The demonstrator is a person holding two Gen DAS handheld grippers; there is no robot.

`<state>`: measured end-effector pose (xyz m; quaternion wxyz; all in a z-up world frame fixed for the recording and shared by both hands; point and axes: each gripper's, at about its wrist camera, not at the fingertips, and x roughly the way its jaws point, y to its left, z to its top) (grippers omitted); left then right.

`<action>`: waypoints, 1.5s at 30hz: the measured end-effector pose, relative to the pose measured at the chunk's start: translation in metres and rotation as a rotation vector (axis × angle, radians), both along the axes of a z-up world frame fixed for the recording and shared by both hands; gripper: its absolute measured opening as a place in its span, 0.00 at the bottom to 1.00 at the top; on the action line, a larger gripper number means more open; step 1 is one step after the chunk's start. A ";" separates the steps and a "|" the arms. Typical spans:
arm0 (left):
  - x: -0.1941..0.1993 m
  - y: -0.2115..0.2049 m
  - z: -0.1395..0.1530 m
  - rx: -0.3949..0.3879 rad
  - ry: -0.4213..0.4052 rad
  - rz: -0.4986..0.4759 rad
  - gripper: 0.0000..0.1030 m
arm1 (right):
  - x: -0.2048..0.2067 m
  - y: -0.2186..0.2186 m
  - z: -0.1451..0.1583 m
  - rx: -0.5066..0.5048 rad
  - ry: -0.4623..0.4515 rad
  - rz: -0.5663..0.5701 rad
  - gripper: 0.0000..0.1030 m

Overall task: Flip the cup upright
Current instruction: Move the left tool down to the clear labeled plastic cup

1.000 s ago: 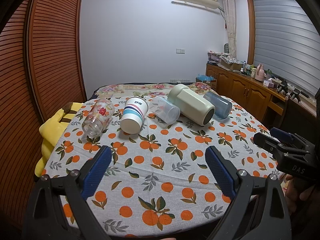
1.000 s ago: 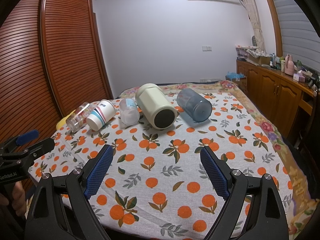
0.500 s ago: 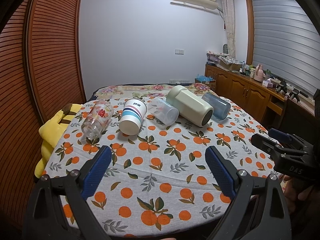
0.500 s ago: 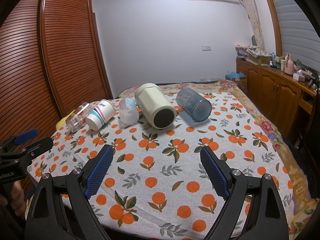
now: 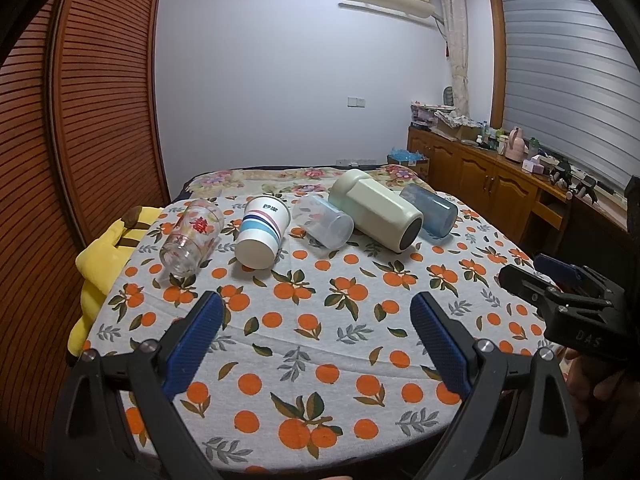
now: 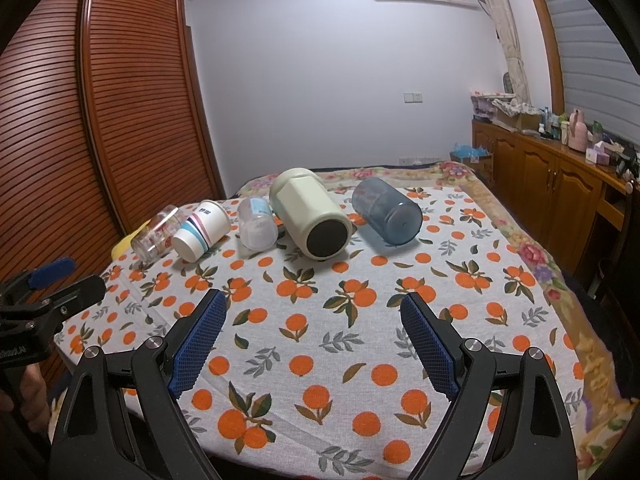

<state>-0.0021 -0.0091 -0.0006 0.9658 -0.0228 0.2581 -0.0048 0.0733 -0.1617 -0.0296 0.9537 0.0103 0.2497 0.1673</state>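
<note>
We are at the approach: five cups lie on their sides in a row at the table's (image 5: 320, 344) far end. Left tongs (image 5: 316, 320) and right tongs (image 6: 314, 316) gape wide, holding nothing. Next we should reach one, perhaps the striped cup (image 5: 262, 232), clamp its wall and tip it upright.

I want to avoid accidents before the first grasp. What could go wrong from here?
The five cups lie on their sides close together, so gripping the striped paper cup may knock the clear glass. The glass lies near the table edge and could roll off. The soft tablecloth may let a righted cup tip again.
</note>
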 end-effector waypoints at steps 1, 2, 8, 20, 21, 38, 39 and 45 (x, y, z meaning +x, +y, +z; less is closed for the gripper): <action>0.001 0.000 0.000 -0.002 0.003 0.000 0.92 | 0.000 0.000 -0.001 -0.001 0.000 0.000 0.88; 0.001 0.000 -0.001 -0.004 0.008 -0.002 0.92 | 0.001 0.000 -0.002 -0.001 0.001 0.000 0.88; 0.015 0.001 -0.003 0.002 0.044 -0.014 0.92 | 0.005 -0.001 0.000 -0.018 -0.004 0.003 0.88; 0.085 0.007 0.004 -0.027 0.126 -0.053 0.92 | 0.052 0.000 0.004 -0.078 0.011 0.032 0.88; 0.092 0.008 0.005 -0.028 0.132 -0.053 0.92 | 0.056 0.000 0.004 -0.080 0.013 0.037 0.88; 0.225 -0.002 -0.009 -0.073 0.324 -0.086 0.67 | 0.127 0.001 0.009 -0.081 0.075 0.097 0.88; 0.231 -0.002 -0.011 -0.079 0.337 -0.086 0.66 | 0.130 0.001 0.008 -0.081 0.077 0.098 0.88; 0.261 -0.004 -0.025 -0.084 0.400 -0.062 0.66 | 0.141 -0.004 0.005 -0.061 0.091 0.097 0.88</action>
